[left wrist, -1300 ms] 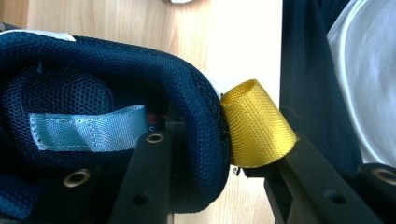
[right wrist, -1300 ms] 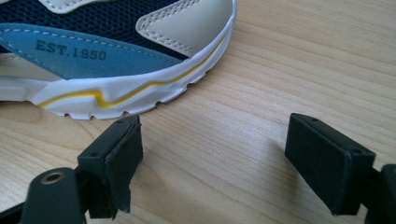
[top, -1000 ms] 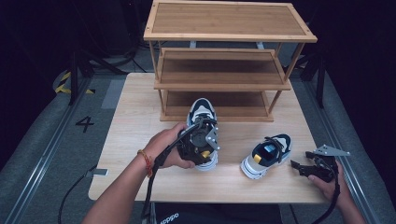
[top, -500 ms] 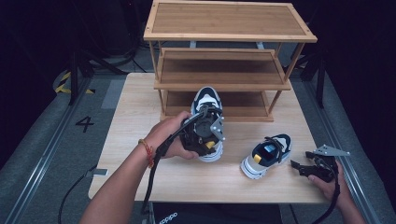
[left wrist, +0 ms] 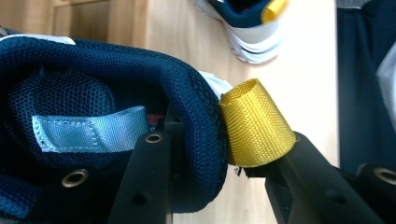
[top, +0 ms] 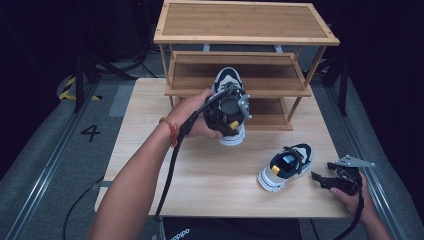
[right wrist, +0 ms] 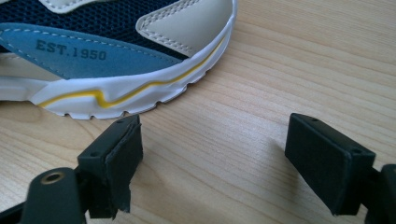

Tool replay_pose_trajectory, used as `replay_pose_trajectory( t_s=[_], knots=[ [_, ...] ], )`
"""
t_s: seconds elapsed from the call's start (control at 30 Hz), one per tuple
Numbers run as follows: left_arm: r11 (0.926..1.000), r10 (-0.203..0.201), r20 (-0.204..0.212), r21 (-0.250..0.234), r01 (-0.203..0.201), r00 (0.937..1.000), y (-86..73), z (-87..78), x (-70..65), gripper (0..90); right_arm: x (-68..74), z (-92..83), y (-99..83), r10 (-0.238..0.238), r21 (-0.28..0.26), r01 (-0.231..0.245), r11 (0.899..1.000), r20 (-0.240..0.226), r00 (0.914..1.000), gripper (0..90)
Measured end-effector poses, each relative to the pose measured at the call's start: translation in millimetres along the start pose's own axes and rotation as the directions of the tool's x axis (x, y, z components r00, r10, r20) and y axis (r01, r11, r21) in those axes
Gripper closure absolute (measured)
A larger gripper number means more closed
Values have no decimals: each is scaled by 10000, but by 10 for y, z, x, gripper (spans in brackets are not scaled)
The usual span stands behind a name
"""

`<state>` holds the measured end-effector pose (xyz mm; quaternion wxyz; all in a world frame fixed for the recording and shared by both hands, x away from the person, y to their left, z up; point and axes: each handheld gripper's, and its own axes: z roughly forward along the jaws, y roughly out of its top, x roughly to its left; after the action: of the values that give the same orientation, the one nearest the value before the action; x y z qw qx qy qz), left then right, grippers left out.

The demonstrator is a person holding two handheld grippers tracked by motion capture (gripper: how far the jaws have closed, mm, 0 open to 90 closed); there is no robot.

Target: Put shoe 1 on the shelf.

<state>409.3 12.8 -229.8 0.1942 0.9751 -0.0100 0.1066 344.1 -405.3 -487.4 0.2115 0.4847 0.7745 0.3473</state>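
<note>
My left tongs (top: 231, 111) are clamped on the heel collar of a sneaker (top: 229, 82), one jaw inside the shoe and one outside by the yellow pull loop (left wrist: 256, 122), and I hold it lifted off the counter (top: 150, 125) in front of the wooden shoe rack (top: 245, 40). I judge this the carrying step: next I must steer the toe into a shelf and set it flat before letting go. My right tongs (top: 334, 181) rest open beside the second sneaker (top: 285, 167), gripping nothing.

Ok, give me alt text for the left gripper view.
The left hand-held gripper is shut on the padded heel collar of a navy mesh shoe, beside its yellow pull loop. A second shoe lies beyond on the wooden table.
</note>
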Motion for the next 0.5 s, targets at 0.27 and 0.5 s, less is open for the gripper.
replay_pose_trajectory(
  t_s=[0.27, 0.5],
  knots=[
    [9995, -222, -173, -221, 218, 9996, -12, 79, 486, 695, -4, -1, -3, -63, -7, 63, 10000, 21, 10000, 195],
    [9981, -562, 218, -246, 568, 9982, -23, 152, 779, 680, -2, -4, -5, -10, 13, 10, 10000, 5, 10000, 195]
  ],
)
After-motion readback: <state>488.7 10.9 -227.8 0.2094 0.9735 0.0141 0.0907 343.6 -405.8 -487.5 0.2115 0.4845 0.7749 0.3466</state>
